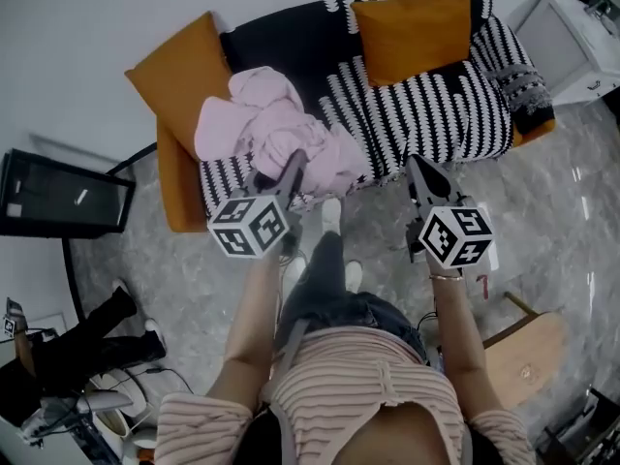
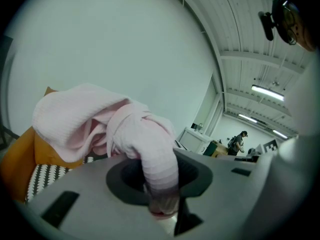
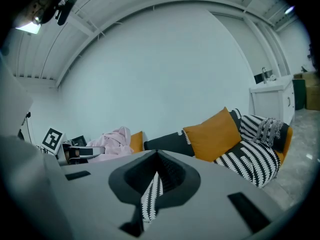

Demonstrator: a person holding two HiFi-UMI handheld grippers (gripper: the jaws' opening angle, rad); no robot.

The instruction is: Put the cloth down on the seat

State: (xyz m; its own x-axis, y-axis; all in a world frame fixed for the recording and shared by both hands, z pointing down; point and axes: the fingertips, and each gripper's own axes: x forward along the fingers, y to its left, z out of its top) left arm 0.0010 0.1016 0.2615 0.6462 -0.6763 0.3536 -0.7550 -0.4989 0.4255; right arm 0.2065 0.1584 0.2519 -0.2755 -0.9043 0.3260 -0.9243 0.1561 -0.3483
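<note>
Sofa (image 1: pixel 291 42), black-and-white striped cover, standing on a grey marbled floor (image 1: pixel 552 211). Contents, left to right:

1. Orange cushion (image 1: pixel 179 76), propped at the sofa's left end.
2. Pink cloth (image 1: pixel 262 124) – a ribbed, bunched heap over the left end of the seat (image 1: pixel 426 134), just beside that cushion and reaching the seat's front edge. Most of it looks to be resting on the seat, though the bunching hides how much of it is really down.
3. Left gripper (image 1: pixel 294 163), at the seat's front edge, clenched on a fold of the pink cloth. Its own view shows the fold running down between the jaws.
4. Right gripper (image 1: pixel 424 174), at the front edge near the middle of the seat, well apart from the cloth. The jaws are closed tip to tip and hold nothing – only striped cover shows through the slit.
5. Second orange cushion (image 1: pixel 412 32), leaning on the backrest towards the right end.

Status: the cloth has reached the seat. Remaining, by judgement: lower the held fold and release it.
</note>
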